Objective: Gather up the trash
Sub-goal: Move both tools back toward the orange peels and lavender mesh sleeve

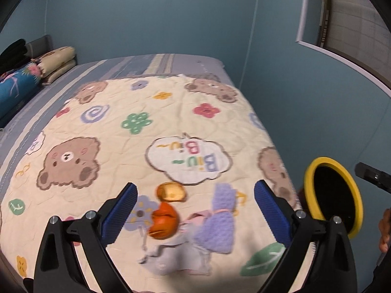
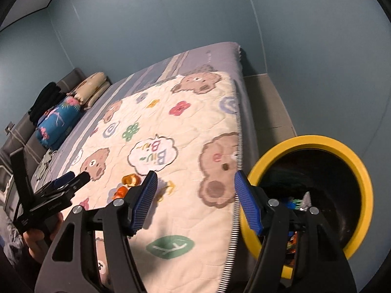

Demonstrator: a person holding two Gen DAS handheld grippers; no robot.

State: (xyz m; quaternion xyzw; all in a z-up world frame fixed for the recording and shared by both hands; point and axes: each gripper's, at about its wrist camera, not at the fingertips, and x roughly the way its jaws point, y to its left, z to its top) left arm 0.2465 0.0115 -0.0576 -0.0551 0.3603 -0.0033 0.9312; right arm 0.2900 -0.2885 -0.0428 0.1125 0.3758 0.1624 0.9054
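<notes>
Trash lies on the cartoon bear quilt (image 1: 102, 131): a shiny gold wrapper (image 1: 171, 191), an orange crumpled wrapper (image 1: 165, 222), a lilac textured packet (image 1: 220, 219) and a grey crumpled wrapper (image 1: 178, 256). My left gripper (image 1: 195, 210) is open, its blue pads either side of this pile, just above it. My right gripper (image 2: 194, 202) is open and empty over the quilt's right edge, next to the yellow-rimmed black bin (image 2: 342, 151), which holds some wrappers. The gold wrapper (image 2: 130, 179) and the orange wrapper (image 2: 121, 191) also show in the right wrist view, beside the left gripper (image 2: 70, 180).
The bin (image 1: 315, 163) stands on the floor off the bed's right side. Pillows (image 1: 58, 61) and a blue bolster (image 1: 17, 85) lie at the headboard on the left. Blue walls surround the bed; a window (image 1: 354, 17) is at upper right.
</notes>
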